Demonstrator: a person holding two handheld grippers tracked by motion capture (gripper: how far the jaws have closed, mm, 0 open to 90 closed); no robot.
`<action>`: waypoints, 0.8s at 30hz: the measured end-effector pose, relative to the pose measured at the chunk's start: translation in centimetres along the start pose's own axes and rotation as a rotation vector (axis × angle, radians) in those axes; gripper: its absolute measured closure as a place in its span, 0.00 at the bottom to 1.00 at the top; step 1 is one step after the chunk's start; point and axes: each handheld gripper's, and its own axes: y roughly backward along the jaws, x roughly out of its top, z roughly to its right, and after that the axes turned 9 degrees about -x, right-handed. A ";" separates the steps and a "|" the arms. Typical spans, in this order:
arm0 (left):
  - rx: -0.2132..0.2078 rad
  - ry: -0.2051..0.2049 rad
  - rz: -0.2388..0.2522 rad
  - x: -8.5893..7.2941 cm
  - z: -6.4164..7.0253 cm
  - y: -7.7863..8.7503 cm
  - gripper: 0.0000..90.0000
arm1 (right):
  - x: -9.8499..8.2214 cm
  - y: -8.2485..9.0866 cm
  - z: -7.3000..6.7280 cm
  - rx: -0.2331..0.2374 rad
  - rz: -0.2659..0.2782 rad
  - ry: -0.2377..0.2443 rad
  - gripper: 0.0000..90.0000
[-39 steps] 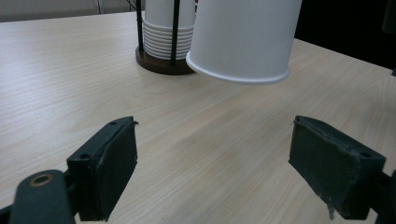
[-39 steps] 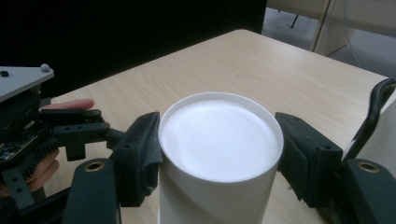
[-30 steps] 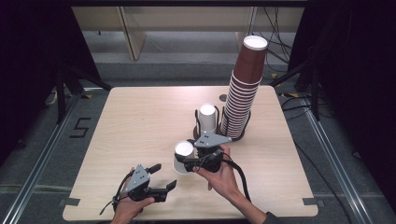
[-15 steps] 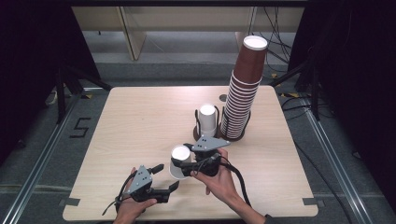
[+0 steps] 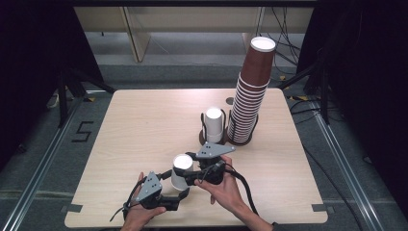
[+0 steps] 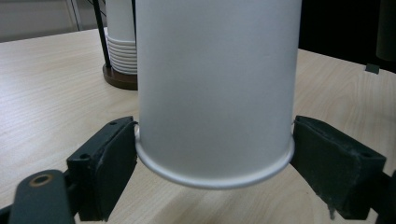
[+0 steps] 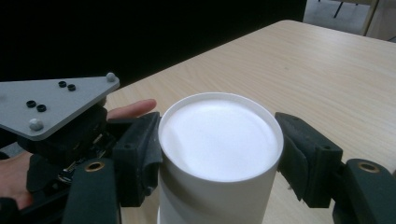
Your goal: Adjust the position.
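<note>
Near the worktop's near edge, the inverted white cup is clasped near its top by the right gripper and at its rim by the left gripper. Squeezing should be kept gentle, so the thin wall is not crushed.

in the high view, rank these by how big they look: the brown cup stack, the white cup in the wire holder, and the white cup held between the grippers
1. Brown cup stack, by far the tallest.
2. and 3. White cup in the wire holder and held white cup: they look about alike, so I won't rank them.
</note>
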 end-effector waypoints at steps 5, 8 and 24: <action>-0.002 -0.004 0.018 0.0 0.2 -0.2 0.16 | -0.1 -0.1 -0.3 0.014 -0.002 -0.014 0.39; -0.001 -0.010 0.004 0.1 0.4 -0.3 0.15 | -0.2 -0.2 -0.3 0.035 0.006 -0.024 0.39; -0.045 -0.070 -0.041 0.6 0.4 0.0 0.25 | -0.5 0.1 0.5 0.116 -0.031 -0.060 0.36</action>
